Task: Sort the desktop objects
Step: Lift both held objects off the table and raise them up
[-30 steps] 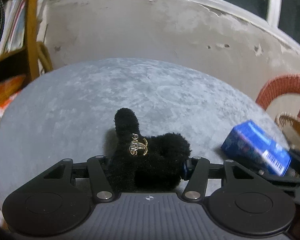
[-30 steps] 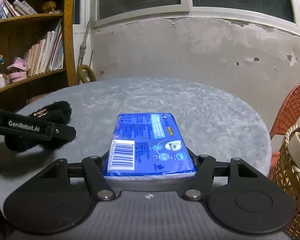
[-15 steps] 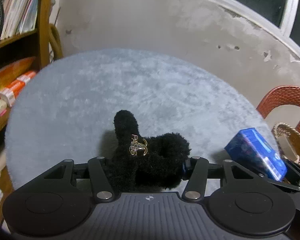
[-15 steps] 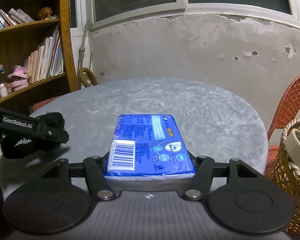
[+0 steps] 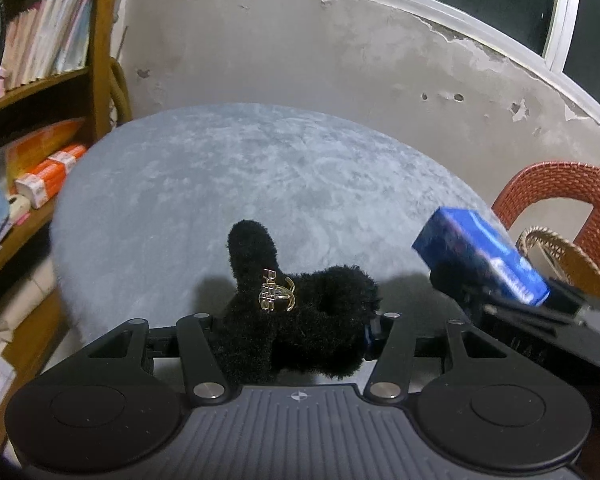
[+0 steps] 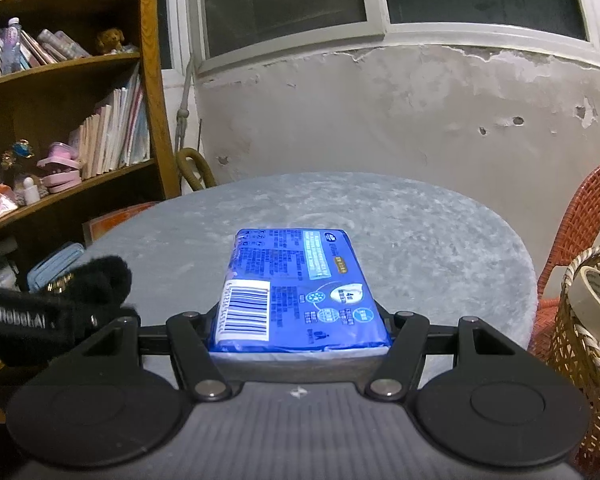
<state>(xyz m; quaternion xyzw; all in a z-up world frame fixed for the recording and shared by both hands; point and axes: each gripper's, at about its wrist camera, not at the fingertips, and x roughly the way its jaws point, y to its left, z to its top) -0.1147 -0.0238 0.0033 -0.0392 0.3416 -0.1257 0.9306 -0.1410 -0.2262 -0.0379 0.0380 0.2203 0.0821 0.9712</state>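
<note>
My left gripper [image 5: 296, 340] is shut on a black fluffy hair tie [image 5: 300, 316] with a gold "PARIS" charm and holds it above the near edge of the round grey table [image 5: 260, 184]. My right gripper [image 6: 300, 332] is shut on a blue tissue pack [image 6: 300, 288] with a barcode, held flat above the table [image 6: 420, 232]. The tissue pack also shows at the right of the left wrist view [image 5: 480, 256]. The hair tie shows at the left of the right wrist view [image 6: 100, 280]. The fingertips of both grippers are hidden by what they hold.
A wooden bookshelf [image 6: 60, 120] with books and small items stands at the left. A red wicker chair [image 5: 560, 196] and a woven basket [image 6: 580, 340] holding a tape roll [image 6: 596, 304] stand at the right. A peeling wall lies behind the table.
Both grippers have risen and pulled back from the table with their objects. The table looks smaller and farther away, and more of the bookshelf shows.
</note>
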